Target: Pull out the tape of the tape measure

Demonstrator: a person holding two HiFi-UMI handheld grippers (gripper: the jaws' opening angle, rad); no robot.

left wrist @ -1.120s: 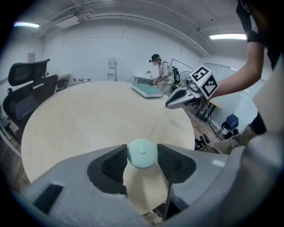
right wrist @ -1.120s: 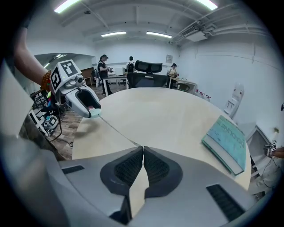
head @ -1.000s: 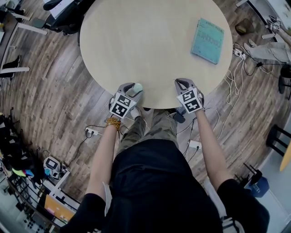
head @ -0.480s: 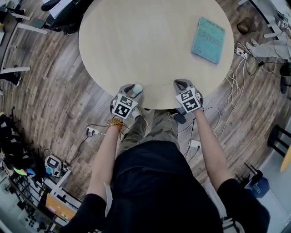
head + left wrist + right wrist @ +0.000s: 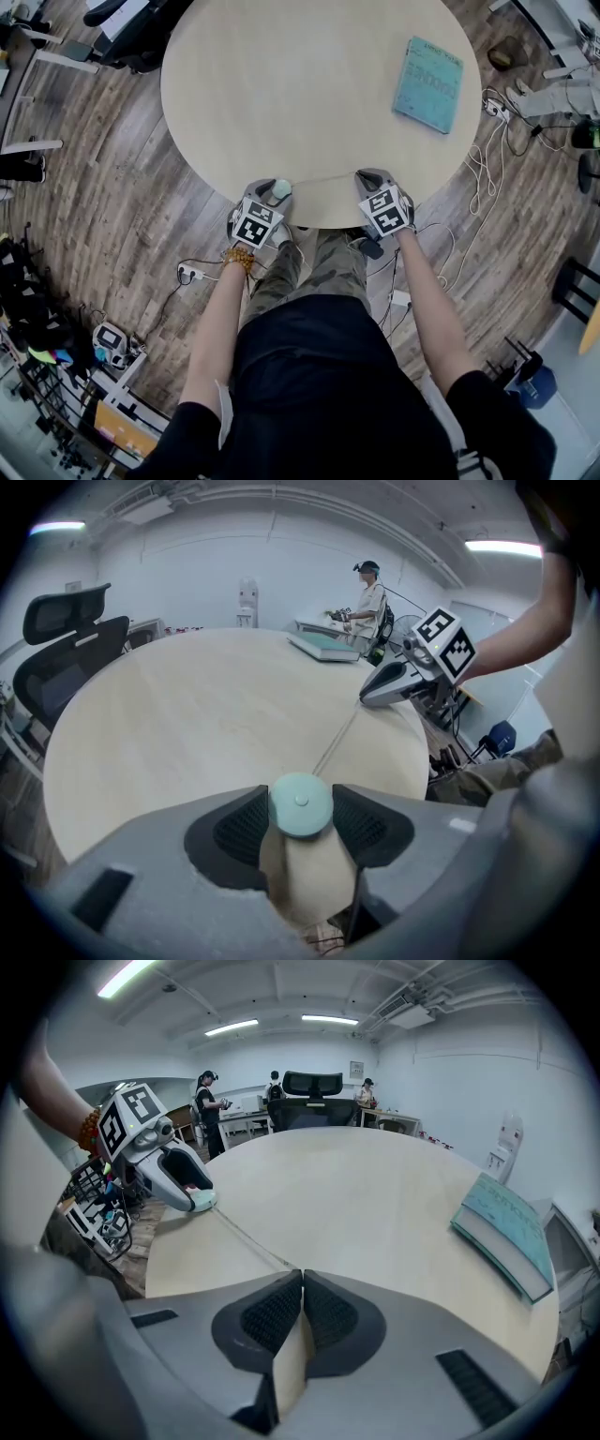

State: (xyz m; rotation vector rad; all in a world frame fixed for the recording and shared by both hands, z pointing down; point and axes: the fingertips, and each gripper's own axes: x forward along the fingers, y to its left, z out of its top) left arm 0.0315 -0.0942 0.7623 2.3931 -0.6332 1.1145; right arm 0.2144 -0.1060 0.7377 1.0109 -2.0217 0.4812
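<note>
A black short-sleeved top (image 5: 328,375) sits above olive camouflage trousers (image 5: 319,267). Beyond the top's left sleeve (image 5: 180,424), an amber bead bracelet (image 5: 236,255) rings the wrist. The left gripper (image 5: 300,808) and right gripper (image 5: 303,1283) are 2 grey moulded shells with black ribbed fingers (image 5: 272,1314), each carrying a white cube (image 5: 256,223) of black square markers.

Tape measure (image 5: 300,805) sits at the round table's (image 5: 281,94) near edge, left, between the left gripper's (image 5: 273,193) jaws. Tape (image 5: 337,739) runs right along that edge into the right gripper (image 5: 368,177). Book (image 5: 428,70) lies far right, well apart.
</note>
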